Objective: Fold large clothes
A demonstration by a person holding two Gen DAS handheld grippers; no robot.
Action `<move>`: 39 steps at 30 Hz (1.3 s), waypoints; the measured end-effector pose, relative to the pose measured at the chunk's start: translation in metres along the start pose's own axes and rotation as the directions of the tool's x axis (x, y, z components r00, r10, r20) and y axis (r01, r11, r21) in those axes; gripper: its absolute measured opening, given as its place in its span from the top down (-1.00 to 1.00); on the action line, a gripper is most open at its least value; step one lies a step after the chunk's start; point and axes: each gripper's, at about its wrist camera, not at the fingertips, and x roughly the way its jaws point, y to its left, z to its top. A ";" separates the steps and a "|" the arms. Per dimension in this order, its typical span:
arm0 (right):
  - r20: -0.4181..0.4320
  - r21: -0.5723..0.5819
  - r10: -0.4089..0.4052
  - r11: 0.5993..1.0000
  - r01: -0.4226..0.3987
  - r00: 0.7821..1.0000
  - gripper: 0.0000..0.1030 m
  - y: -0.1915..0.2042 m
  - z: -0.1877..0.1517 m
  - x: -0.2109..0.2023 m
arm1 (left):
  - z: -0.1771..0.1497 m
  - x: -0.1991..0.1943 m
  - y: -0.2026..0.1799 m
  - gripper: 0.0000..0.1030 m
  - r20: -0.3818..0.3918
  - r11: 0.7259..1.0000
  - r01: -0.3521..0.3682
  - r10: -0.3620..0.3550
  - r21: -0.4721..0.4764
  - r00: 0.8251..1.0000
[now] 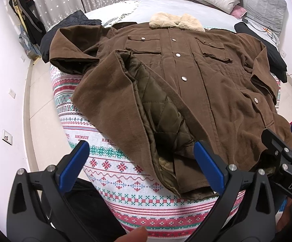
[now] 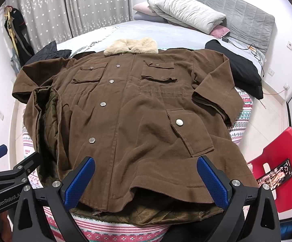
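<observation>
A large brown coat (image 1: 206, 92) (image 2: 146, 117) with a cream fleece collar (image 2: 130, 46) lies face up and buttoned on a patterned blanket (image 1: 125, 199). Its left side is turned over, showing olive quilted lining (image 1: 162, 109) (image 2: 49, 109). Both sleeves are bent in toward the body. My left gripper (image 1: 143, 167) is open at the hem's left corner, with nothing between its blue pads. My right gripper (image 2: 146, 181) is open over the middle of the hem, holding nothing. The right gripper's fingers (image 1: 277, 147) show at the left view's right edge.
The bed (image 2: 166, 32) carries a white pillow (image 2: 186, 12) and grey headboard behind the coat. Dark garments lie at the left (image 1: 69, 26) and right (image 2: 238, 66). A red chair (image 2: 283, 173) holding a phone (image 2: 275, 173) stands at the right. Curtains (image 2: 65, 6) hang behind.
</observation>
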 end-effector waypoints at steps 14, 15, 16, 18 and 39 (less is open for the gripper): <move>0.002 0.001 0.009 1.000 -0.009 1.000 -0.98 -0.003 -0.001 0.000 | 0.007 0.001 0.004 -0.99 0.016 1.000 0.027 -0.027 0.017 1.000; 0.003 0.002 0.011 1.000 -0.011 1.000 -0.98 -0.005 -0.001 0.000 | 0.008 0.000 0.008 -0.99 0.041 0.999 0.039 -0.039 0.019 0.998; 0.006 0.002 0.015 1.000 -0.015 1.000 -0.98 -0.007 -0.001 -0.001 | 0.010 -0.001 0.011 -0.99 0.066 0.998 0.049 -0.051 0.025 0.997; 0.015 0.002 0.017 1.000 -0.017 1.000 -0.98 -0.012 0.001 -0.002 | 0.013 0.000 0.019 -0.99 0.083 0.998 0.052 -0.054 0.037 0.995; -0.021 0.066 0.021 0.998 -0.020 1.000 -0.97 -0.074 0.009 -0.004 | 0.090 0.075 0.063 0.73 0.011 0.998 0.057 -0.057 -0.002 0.998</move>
